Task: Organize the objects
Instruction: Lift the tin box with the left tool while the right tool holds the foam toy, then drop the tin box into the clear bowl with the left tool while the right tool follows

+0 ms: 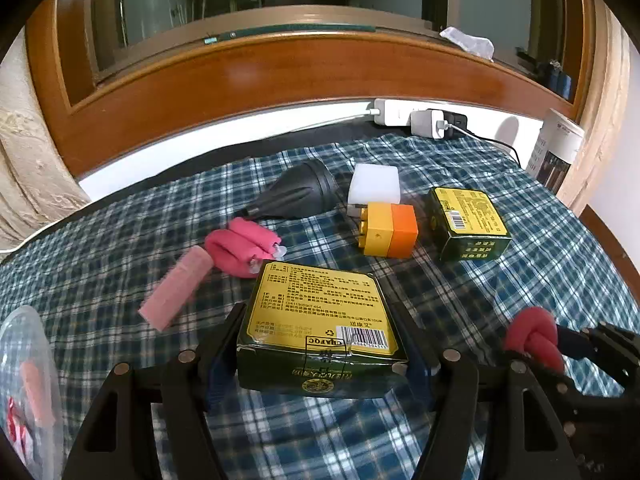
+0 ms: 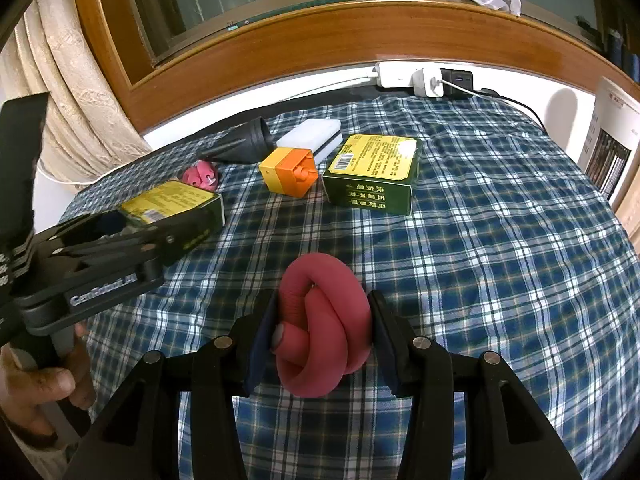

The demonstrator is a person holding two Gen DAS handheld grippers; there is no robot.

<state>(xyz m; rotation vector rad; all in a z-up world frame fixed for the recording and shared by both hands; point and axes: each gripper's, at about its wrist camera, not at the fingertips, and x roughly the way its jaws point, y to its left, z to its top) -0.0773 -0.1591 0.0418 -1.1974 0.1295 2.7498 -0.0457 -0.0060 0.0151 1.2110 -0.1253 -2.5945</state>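
My left gripper point(image 1: 320, 356) is shut on a green box with a yellow label point(image 1: 316, 316), held just over the plaid cloth; the same gripper point(image 2: 132, 236) and box point(image 2: 176, 204) show at the left of the right wrist view. My right gripper point(image 2: 320, 340) is shut on a knotted red foam roller point(image 2: 324, 328), also seen at the right of the left wrist view as the red roller point(image 1: 532, 338). A second green box point(image 1: 468, 224) point(image 2: 372, 174), a yellow-orange block point(image 1: 388, 230) point(image 2: 290, 172), a white case point(image 1: 374, 184), a black cone point(image 1: 296, 196), a pink knotted roller point(image 1: 240, 246) and a pink foam strip point(image 1: 176, 292) lie on the cloth.
A clear plastic container point(image 1: 24, 380) with pink and red items sits at the left edge. A power strip with chargers point(image 1: 420, 118) lies at the back by the wooden window frame point(image 1: 280, 68). A white carton point(image 1: 554, 148) stands far right. A hand point(image 2: 36, 380) grips the left tool.
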